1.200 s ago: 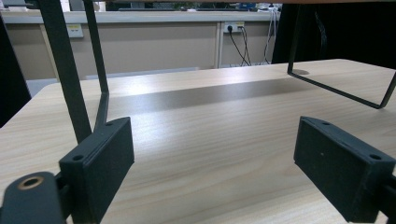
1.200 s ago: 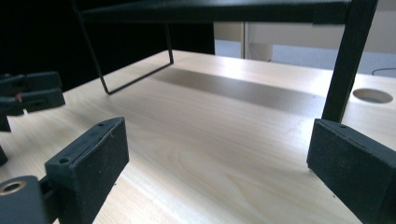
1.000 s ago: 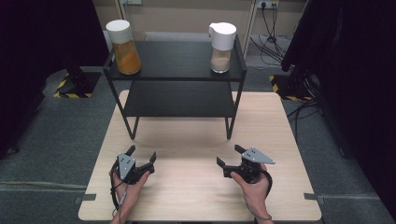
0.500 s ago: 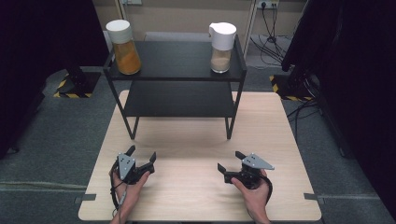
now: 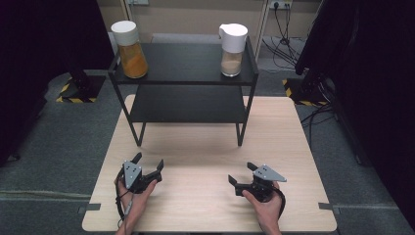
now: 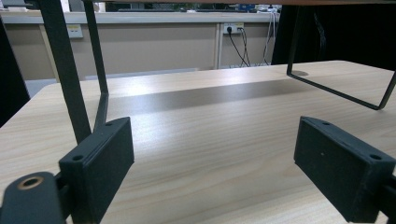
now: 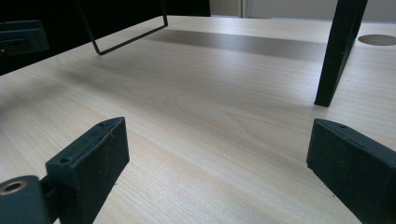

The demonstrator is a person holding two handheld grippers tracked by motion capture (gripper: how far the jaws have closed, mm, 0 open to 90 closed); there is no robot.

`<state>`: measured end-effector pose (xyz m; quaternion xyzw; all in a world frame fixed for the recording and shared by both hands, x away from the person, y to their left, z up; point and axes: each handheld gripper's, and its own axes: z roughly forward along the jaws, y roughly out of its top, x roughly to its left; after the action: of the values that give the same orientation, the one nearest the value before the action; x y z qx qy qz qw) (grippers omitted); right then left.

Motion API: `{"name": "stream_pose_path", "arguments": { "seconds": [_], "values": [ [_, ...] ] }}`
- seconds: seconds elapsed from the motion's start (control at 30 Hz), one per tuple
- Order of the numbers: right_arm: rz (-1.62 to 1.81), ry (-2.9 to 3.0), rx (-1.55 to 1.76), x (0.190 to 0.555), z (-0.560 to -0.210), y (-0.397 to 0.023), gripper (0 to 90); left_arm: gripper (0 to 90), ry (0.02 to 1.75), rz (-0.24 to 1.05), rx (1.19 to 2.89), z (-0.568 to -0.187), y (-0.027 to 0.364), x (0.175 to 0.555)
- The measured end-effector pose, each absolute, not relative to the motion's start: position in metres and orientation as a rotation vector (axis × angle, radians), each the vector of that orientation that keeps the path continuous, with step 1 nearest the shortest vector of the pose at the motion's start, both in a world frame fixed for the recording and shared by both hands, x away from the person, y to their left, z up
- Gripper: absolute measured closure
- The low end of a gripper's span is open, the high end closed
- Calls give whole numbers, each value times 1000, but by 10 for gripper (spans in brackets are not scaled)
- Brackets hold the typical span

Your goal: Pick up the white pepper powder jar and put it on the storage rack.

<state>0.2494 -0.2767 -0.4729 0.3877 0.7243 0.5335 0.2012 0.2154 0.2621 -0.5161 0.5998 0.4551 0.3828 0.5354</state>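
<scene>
My right gripper (image 5: pixel 243 176) has slid nearer; left gripper (image 5: pixel 148 163) rests on counter (image 5: pixel 205 147); both fingers apart, empty.

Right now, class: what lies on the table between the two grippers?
Nothing: in the high view, only bare wooden table stretches between the left gripper and the right gripper; both rest open, apart.

A light wooden table (image 5: pixel 205 156) fills the lower middle of the high view. A black two-tier shelf (image 5: pixel 188 103) stands on its far half. On the shelf's top tier, an orange-filled jar (image 5: pixel 129 50) sits at upper left and a white-lidded jug (image 5: pixel 232 44) at upper right.
</scene>
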Motion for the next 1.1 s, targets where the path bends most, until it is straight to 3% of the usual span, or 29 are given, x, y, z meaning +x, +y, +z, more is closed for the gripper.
{"name": "stream_pose_path", "arguments": {
  "seconds": [1.1],
  "values": [
    [1489,2027,1102,249,-474,-279,52,113,1083,909,1428,-516,263,216]
  ]
}}
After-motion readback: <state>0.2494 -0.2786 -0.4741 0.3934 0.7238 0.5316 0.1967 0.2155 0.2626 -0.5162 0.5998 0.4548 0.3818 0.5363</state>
